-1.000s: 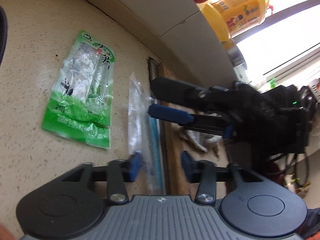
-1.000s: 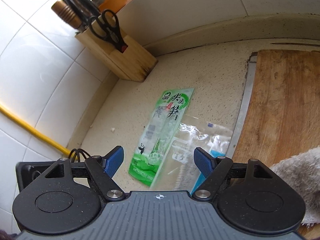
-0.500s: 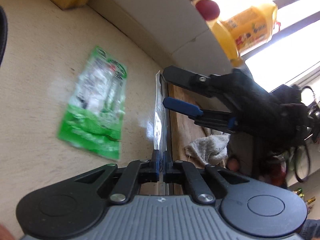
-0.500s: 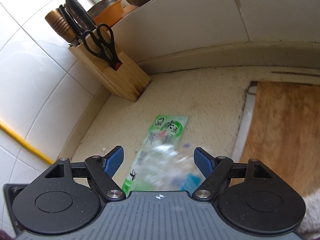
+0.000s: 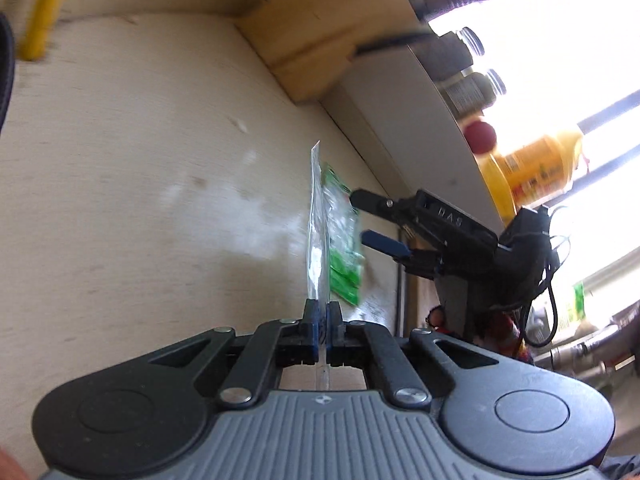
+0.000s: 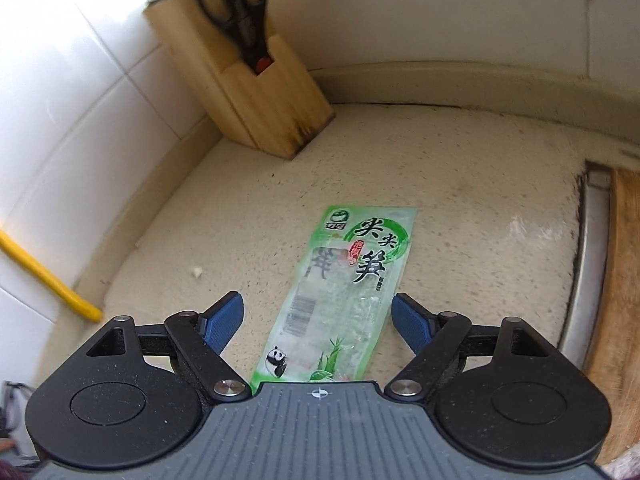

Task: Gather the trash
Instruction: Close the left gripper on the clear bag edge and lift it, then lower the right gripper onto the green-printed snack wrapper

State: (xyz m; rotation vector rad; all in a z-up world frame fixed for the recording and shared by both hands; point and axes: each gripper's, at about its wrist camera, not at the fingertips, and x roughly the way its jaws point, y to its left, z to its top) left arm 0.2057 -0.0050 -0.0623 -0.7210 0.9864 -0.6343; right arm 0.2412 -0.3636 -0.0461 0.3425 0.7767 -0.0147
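My left gripper (image 5: 322,312) is shut on a clear plastic wrapper (image 5: 315,224), which stands edge-on above the beige countertop (image 5: 132,184). A green snack wrapper (image 6: 344,292) with a panda print lies flat on the counter; in the left wrist view this green wrapper (image 5: 342,248) shows behind the clear one. My right gripper (image 6: 318,316) is open, its blue-padded fingers on either side of the green wrapper's lower half, just above it. The same right gripper (image 5: 384,220) appears from the side in the left wrist view, jaws apart.
A wooden knife block (image 6: 256,80) with black scissors (image 6: 240,20) stands in the back corner by white tiles. A wooden cutting board (image 6: 624,280) and a metal strip (image 6: 588,264) lie to the right. A yellow pipe (image 6: 48,280) runs at left. Bottles (image 5: 532,168) line a windowsill.
My left gripper, open a second ago, closed on the clear wrapper and lifted it off the counter. My right gripper moved in over the green wrapper and stayed open.
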